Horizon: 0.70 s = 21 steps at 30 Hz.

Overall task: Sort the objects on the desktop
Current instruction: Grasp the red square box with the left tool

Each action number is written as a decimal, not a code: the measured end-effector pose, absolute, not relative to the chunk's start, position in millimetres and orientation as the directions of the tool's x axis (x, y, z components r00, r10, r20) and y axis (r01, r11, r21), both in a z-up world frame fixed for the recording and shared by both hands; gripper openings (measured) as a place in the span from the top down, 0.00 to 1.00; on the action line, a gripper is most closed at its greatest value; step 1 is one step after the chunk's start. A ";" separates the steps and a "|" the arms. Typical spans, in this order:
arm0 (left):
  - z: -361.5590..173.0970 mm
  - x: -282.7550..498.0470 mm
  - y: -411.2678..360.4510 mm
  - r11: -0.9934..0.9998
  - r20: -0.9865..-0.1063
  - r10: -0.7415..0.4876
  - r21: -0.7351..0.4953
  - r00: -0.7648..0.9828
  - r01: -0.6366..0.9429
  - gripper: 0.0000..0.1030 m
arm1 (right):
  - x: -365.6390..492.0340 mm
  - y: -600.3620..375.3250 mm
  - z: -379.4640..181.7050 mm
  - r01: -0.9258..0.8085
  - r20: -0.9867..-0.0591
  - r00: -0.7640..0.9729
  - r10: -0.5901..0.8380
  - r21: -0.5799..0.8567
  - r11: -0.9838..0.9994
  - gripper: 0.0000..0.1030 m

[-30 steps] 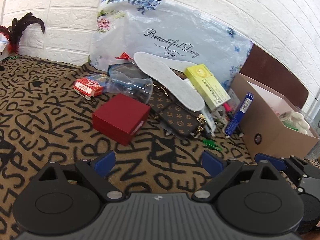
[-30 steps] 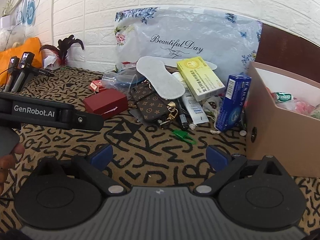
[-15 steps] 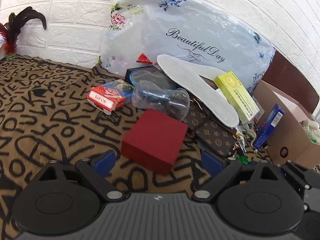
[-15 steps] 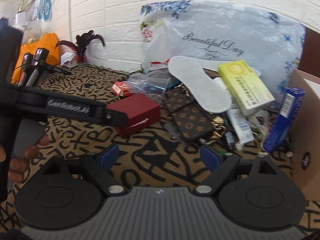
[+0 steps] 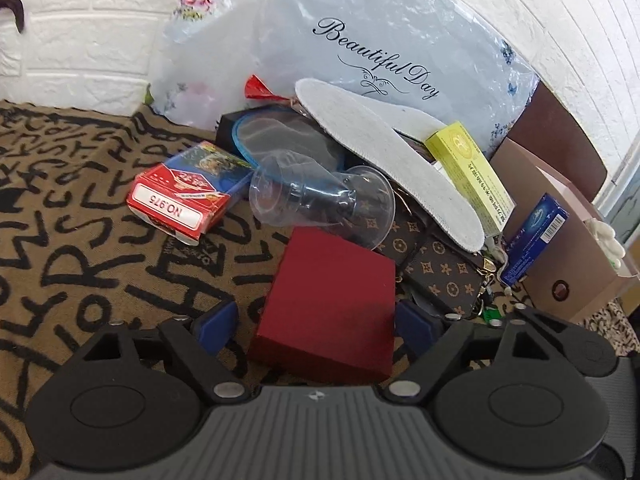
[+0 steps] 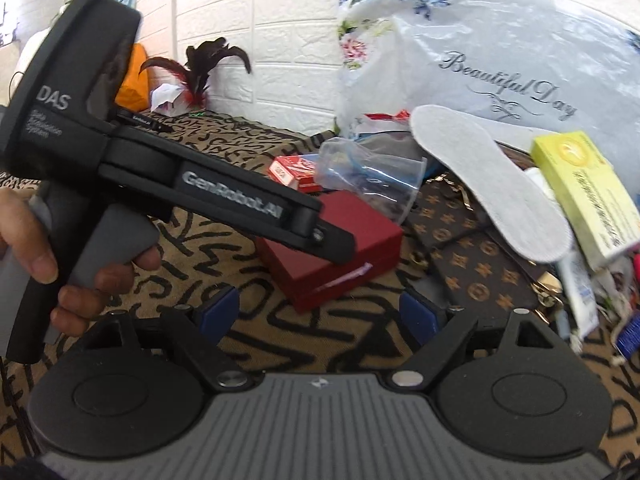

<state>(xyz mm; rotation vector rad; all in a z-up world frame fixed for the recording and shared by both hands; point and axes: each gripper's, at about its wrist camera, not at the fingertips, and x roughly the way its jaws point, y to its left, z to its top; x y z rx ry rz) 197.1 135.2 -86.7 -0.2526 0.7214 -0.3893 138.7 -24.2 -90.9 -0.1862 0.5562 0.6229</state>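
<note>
A dark red square box [image 5: 332, 300] lies on the patterned cloth, between the open blue-padded fingers of my left gripper [image 5: 316, 326]; the pads stand either side of it, apart from its sides. In the right wrist view the box [image 6: 344, 236] lies partly under the left gripper's arm [image 6: 224, 196]. My right gripper [image 6: 320, 314] is open and empty, a little short of the box. Behind the box lie a clear plastic cup [image 5: 320, 200], a red card pack [image 5: 180, 196], a white insole [image 5: 384, 156], a brown monogram wallet [image 5: 440, 276] and a yellow carton [image 5: 472, 180].
A cardboard box [image 5: 560, 248] stands at the right with a blue carton [image 5: 532, 248] leaning on it. A large flowered plastic bag [image 5: 360, 40] leans on the white brick wall. Dark feathers [image 6: 200, 68] and an orange item stand at the far left.
My left gripper has moved forward and left until the red box sits between its fingers. My right gripper has swung left toward the same box. Both stay open.
</note>
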 end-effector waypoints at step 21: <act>-85.9 159.6 105.9 0.920 -0.615 -0.388 -0.306 0.687 0.245 0.25 | 137.6 -24.6 -94.0 -0.612 -0.588 0.632 0.504 0.019 0.790 0.51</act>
